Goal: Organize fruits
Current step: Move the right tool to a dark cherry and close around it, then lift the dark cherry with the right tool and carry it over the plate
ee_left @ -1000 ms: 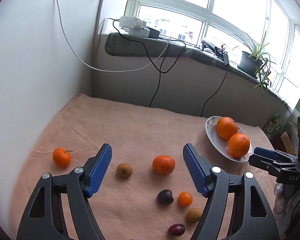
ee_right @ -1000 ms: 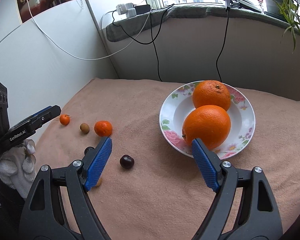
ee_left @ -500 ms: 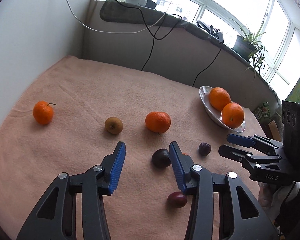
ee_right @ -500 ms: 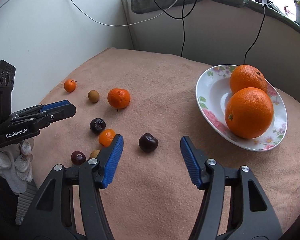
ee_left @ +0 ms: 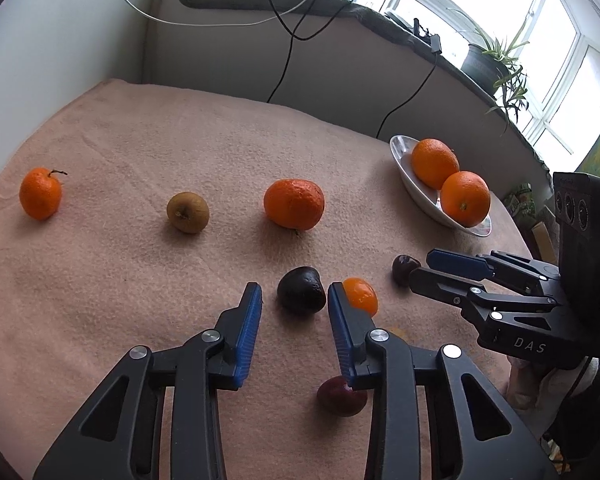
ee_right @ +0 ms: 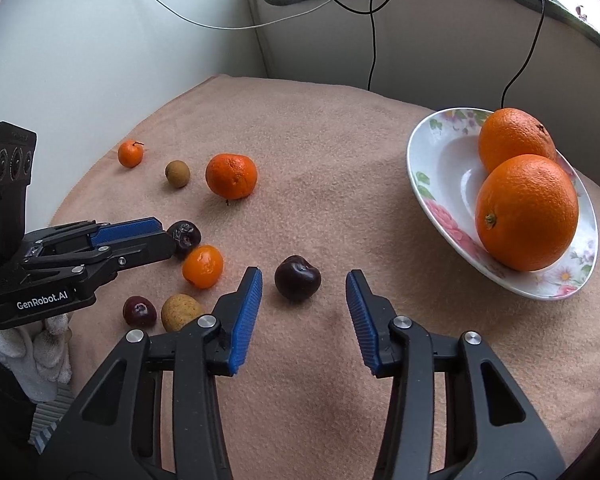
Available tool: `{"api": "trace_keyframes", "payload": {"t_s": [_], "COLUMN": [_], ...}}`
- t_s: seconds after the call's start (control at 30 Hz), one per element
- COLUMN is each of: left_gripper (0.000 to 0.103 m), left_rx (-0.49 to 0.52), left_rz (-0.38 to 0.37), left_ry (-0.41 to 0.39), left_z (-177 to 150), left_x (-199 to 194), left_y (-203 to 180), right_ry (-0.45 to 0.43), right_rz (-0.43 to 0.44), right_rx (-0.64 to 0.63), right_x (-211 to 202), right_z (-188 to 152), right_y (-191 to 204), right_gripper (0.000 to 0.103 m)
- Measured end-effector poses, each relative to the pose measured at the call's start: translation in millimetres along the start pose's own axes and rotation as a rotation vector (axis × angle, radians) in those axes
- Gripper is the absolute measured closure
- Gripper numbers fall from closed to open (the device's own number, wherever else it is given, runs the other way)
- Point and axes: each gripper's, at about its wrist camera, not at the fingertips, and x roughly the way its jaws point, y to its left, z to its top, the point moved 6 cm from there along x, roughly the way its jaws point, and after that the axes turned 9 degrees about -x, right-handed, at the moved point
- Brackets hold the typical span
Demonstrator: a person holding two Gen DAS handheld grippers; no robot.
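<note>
My left gripper (ee_left: 294,296) is open, its blue pads either side of a dark wrinkled plum (ee_left: 301,289), not touching it. A small orange kumquat (ee_left: 360,296) sits just right of it. My right gripper (ee_right: 303,284) is open around a dark cherry (ee_right: 297,277) lying on the cloth. A flowered plate (ee_right: 439,184) at the right holds two big oranges (ee_right: 525,212). A mandarin (ee_left: 294,204), a brown longan (ee_left: 187,212) and a small tangerine (ee_left: 40,193) lie farther back. Another cherry (ee_left: 341,396) lies under my left gripper's right finger.
A peach towel (ee_left: 140,140) covers the table. A white wall stands at the left and a grey ledge with cables (ee_left: 284,52) at the back. A potted plant (ee_left: 487,64) stands on the sill. Another longan (ee_right: 180,312) lies near the front edge.
Both grippers have moved down and forward toward the cloth. The left now brackets the dark plum; the right now brackets the dark cherry. Both jaws have narrowed.
</note>
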Motion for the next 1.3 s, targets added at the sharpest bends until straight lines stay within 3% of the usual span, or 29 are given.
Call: {"api": "trace_keyframes", "payload": {"t_s": [0.2,0.47,0.53,1.3], "left_gripper": [0.071,0.078,0.079,0.079], "left_rx": [0.002,0.015,0.018,0.014], "left_rz": [0.004,-0.009,-0.007,-0.03], "left_ry": [0.014,0.027,0.027,-0.024], "left_z": [0.4,1.1,1.0,15.4], "left_x": [4.4,10.0,10.5,-4.6], "left_y": [-0.1,-5.3,-6.1,-18.1], "right_ry": [0.011,0.026,0.026,-0.073], "right_rz": [0.012,0.013,0.01,-0.064], "right_rx": [0.01,-0.008,-0.005,0.013], "right_x": [8.6,16.1,16.3,-25.9], "right_z": [1.6,3.9,3.6,12.4], "right_y": [0.0,5.1,5.1,-6.2], "right_gripper": [0.058,0.068,0.075,0.077]}}
